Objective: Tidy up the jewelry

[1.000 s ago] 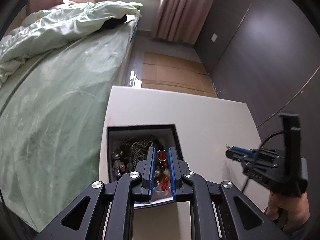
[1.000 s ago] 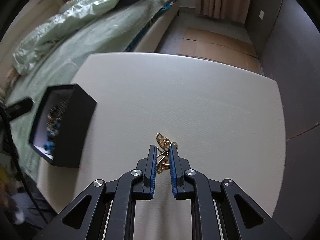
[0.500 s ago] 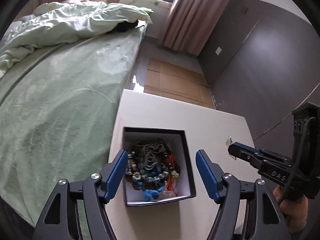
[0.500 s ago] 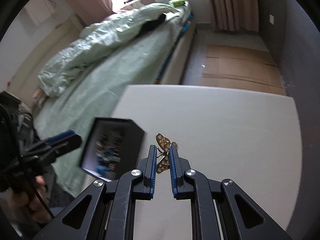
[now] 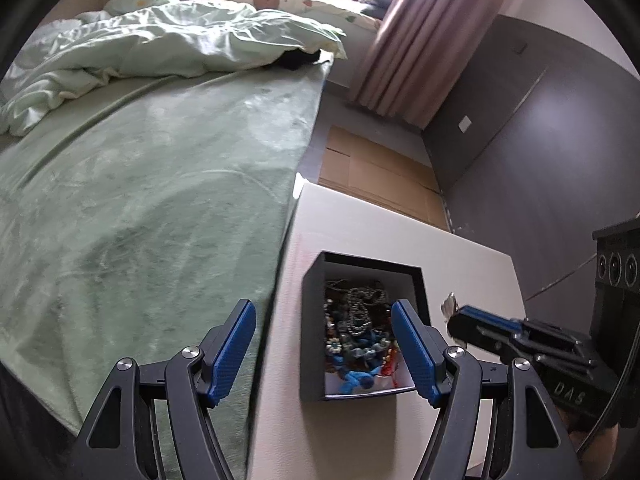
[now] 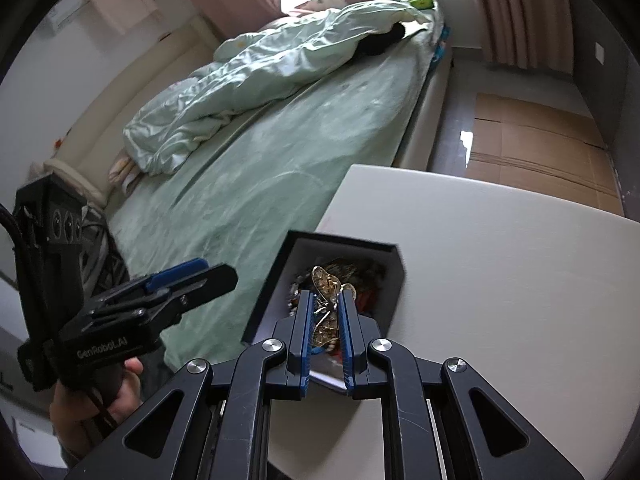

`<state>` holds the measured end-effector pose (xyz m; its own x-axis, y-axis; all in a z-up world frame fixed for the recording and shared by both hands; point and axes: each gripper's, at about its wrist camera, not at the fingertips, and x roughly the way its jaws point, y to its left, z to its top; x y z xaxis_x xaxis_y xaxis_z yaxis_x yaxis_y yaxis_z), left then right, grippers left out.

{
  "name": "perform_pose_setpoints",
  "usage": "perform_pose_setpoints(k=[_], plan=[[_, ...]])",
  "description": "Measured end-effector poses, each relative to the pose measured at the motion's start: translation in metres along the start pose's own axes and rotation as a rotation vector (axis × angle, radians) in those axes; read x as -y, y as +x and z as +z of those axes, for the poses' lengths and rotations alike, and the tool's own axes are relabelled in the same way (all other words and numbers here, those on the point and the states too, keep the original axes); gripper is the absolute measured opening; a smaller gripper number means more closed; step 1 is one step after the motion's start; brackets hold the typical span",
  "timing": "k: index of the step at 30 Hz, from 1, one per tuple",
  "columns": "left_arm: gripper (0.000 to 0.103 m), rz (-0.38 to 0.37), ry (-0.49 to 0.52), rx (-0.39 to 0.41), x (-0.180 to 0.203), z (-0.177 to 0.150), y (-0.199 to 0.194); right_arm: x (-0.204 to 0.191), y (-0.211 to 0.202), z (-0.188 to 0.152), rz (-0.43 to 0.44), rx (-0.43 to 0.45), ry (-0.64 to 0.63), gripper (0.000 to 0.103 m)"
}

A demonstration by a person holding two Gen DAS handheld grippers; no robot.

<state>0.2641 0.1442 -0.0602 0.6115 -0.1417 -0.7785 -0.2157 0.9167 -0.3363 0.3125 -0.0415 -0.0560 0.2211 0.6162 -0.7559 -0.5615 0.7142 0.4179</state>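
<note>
A black jewelry box [image 5: 312, 344] with a white inside stands near the left edge of the white table [image 5: 360, 232]. It holds several beaded necklaces and bracelets [image 5: 356, 320]. My left gripper [image 5: 324, 348] is open and empty, above the box's left side. My right gripper [image 6: 326, 312] is shut on a gold butterfly brooch [image 6: 328, 284] and holds it over the box [image 6: 384, 256]. In the left wrist view the right gripper [image 5: 452, 320] comes in from the right, with the brooch [image 5: 448, 304] at its tip by the box's right wall.
A bed with a green cover [image 5: 140, 180] runs along the table's left edge, with a crumpled quilt [image 5: 160, 40] at its far end. Flattened cardboard [image 5: 376, 172] lies on the floor beyond the table. A dark wall [image 5: 540, 140] and pink curtains [image 5: 420, 32] stand to the right.
My left gripper opened, leaving a beaded piece in the box, then drew back and left. My right gripper carried the butterfly brooch from mid-table to over the box.
</note>
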Motion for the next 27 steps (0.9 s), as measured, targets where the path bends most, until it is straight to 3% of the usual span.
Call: perform_pose_setpoints(k=[5, 6, 7, 9, 13, 27], plan=[[0.071, -0.016, -0.074, -0.012, -0.014, -0.007, -0.003, -0.013, 0.007, -0.007, -0.003, -0.047, -0.017, 0.015], [0.071, -0.011, -0.089, -0.016, -0.016, -0.007, -0.004, -0.014, 0.008, -0.008, -0.003, -0.060, -0.016, 0.027], [0.071, -0.004, -0.100, -0.015, -0.018, -0.008, -0.006, -0.014, 0.008, -0.008, -0.004, -0.069, -0.010, 0.054], [0.076, -0.007, -0.126, -0.004, -0.020, -0.009, -0.014, -0.014, 0.003, -0.009, -0.025, -0.045, -0.005, 0.070], [0.086, -0.014, -0.105, 0.009, -0.015, -0.012, -0.029, -0.005, -0.016, -0.009, -0.051, 0.005, 0.048, 0.070], [0.099, -0.029, 0.026, 0.013, 0.033, -0.037, -0.069, 0.008, -0.090, -0.062, -0.118, 0.105, 0.191, 0.072]])
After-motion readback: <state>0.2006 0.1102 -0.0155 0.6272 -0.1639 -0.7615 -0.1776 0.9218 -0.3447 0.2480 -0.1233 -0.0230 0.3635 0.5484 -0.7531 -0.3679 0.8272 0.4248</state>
